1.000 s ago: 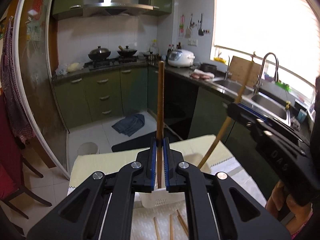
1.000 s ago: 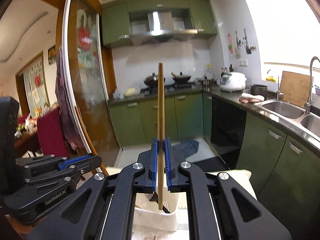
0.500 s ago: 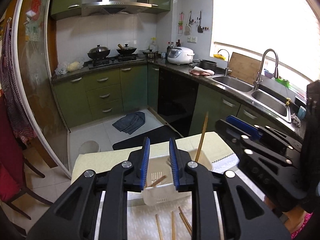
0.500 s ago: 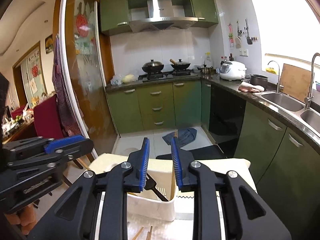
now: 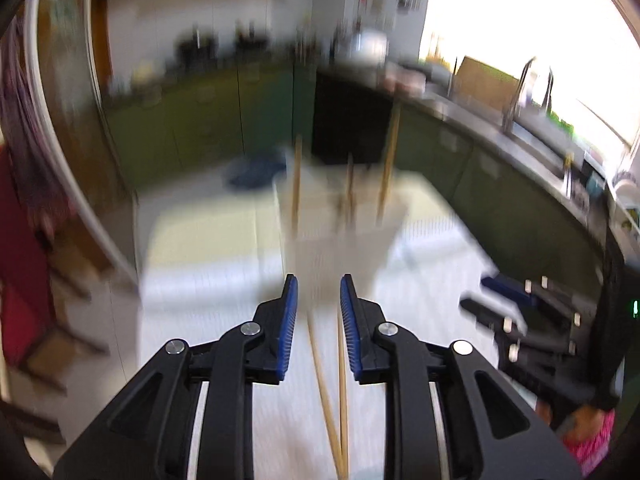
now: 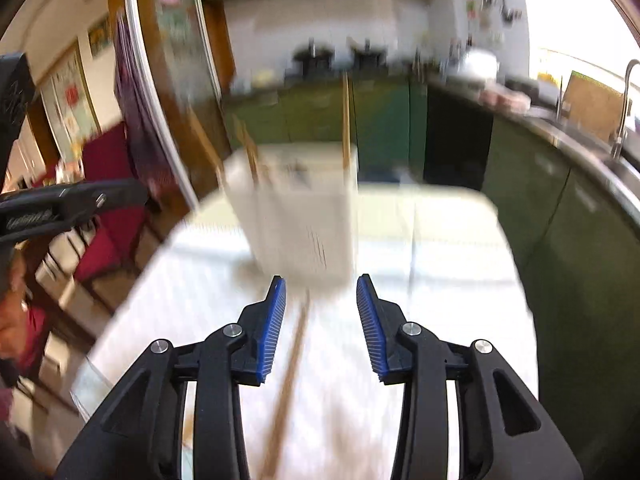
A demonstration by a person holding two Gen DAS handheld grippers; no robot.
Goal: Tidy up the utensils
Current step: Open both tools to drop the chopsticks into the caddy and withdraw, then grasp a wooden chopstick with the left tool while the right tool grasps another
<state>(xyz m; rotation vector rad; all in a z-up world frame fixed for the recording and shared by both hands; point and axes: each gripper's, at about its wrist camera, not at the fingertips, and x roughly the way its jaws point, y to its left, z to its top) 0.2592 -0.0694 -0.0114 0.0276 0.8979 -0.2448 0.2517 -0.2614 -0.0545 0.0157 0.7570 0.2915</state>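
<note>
A white utensil basket (image 5: 340,236) stands on the table, with several wooden chopsticks (image 5: 387,164) upright in it. It also shows in the right wrist view (image 6: 300,216), blurred. My left gripper (image 5: 319,292) is open and empty, low over two loose chopsticks (image 5: 332,392) lying on the white cloth. My right gripper (image 6: 320,292) is open and empty above another loose chopstick (image 6: 290,376). The right gripper also shows at the right of the left wrist view (image 5: 520,320); the left gripper shows at the left of the right wrist view (image 6: 72,204).
The table (image 5: 208,232) carries a pale cloth. Green kitchen cabinets (image 6: 560,208), a sink (image 5: 540,140) and a worktop run along the right. A red chair (image 5: 24,264) stands at the left. Both views are motion-blurred.
A second ago each gripper was shut on an upright chopstick over the basket. Both let go into the basket, then dropped back and down toward the loose chopsticks on the cloth.
</note>
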